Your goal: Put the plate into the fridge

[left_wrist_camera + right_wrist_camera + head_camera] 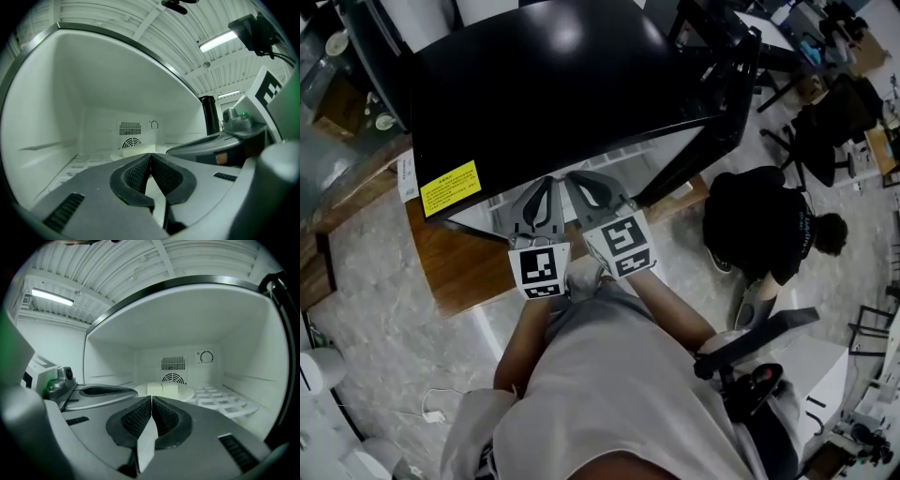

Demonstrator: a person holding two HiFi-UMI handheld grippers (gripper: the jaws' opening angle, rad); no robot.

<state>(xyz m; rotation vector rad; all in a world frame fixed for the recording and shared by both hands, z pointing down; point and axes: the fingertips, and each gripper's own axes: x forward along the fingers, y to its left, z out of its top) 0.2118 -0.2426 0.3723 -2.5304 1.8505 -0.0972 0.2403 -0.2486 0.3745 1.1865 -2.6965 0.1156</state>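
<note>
- Reaching side by side into the open fridge [553, 84], the left gripper [151, 157] and the right gripper [151, 399] are pointing toward its far wall, with the person standing over them.
- Both tools are sitting closed. Each pair of ribbed pads is meeting at the tips and gripping nothing, with only a pale sliver showing through the slit behind them.
- The plate [186, 389] is lying flat and face up on the white grid shelf [227, 401] inside the compartment. It is beyond the jaws and apart from them, just in front of the round fan vent [173, 378].
- Being round, the plate is showing no long axis. The two pale blocks [162, 388] it is carrying are sitting together in a row running left to right.
- A dial [206, 357] is sitting on the far wall, up and to the right of the plate.
- On the floor to the right of the fridge, another person in black [769, 225] is crouching.
</note>
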